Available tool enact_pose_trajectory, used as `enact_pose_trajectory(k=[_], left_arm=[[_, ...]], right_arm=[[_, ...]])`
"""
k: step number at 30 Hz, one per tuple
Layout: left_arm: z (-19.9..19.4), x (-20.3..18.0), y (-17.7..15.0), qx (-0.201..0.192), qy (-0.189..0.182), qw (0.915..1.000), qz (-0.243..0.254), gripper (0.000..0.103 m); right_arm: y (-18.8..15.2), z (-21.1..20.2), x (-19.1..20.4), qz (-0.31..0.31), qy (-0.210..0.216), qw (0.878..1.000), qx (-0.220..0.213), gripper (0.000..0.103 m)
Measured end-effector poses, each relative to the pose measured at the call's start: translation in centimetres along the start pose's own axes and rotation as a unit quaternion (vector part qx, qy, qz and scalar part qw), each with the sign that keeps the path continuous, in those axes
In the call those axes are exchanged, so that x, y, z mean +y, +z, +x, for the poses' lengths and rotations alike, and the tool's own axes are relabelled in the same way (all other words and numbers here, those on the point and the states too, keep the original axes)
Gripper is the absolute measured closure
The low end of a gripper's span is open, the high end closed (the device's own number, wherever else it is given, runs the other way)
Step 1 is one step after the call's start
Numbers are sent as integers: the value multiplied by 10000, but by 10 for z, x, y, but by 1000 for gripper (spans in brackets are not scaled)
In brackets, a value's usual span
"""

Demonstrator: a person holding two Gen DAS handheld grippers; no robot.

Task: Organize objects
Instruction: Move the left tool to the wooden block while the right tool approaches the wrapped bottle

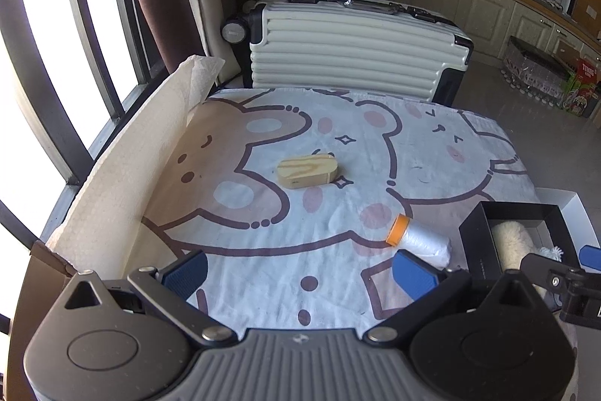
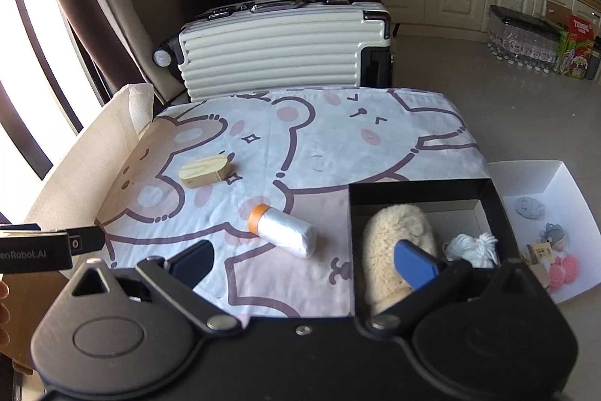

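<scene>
- Both grippers hovered over the surface, covered by a bear-print cloth [image 1: 263, 250]; left gripper [image 1: 300, 273] and right gripper [image 2: 304, 265] each had jaws spread wide, holding nothing.
- Black box [image 2: 424, 188] at the right edge already held a fluffy cream item [image 2: 398, 224] and a white yarn tuft [image 2: 469, 245].
- Still loose on the cloth: orange-capped roll [image 2: 281, 230], just left of the box, and a wooden case [image 2: 204, 171], farther back and left.
- Judgement: between picks, sorting partly done.
- Next move likely called for the right gripper to straddle the roll across its width; it could roll if nudged.
</scene>
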State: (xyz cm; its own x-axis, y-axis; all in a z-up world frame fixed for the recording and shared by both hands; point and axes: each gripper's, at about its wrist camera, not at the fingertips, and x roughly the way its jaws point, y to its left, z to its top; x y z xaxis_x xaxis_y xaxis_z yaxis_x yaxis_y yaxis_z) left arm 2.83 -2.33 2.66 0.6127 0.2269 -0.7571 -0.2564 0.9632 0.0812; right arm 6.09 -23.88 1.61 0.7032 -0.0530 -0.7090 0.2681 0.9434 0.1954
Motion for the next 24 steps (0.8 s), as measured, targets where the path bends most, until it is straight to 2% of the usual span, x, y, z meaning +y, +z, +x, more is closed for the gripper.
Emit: enact_pose_trajectory(k=[10, 24], left_arm=[[38, -11, 9, 114, 47, 9997, 231, 0], [88, 5, 20, 323, 106, 9994, 37, 0]], right_arm=[[13, 36, -6, 205, 128, 9997, 101, 0], [27, 91, 0, 384, 233, 9986, 262, 5]])
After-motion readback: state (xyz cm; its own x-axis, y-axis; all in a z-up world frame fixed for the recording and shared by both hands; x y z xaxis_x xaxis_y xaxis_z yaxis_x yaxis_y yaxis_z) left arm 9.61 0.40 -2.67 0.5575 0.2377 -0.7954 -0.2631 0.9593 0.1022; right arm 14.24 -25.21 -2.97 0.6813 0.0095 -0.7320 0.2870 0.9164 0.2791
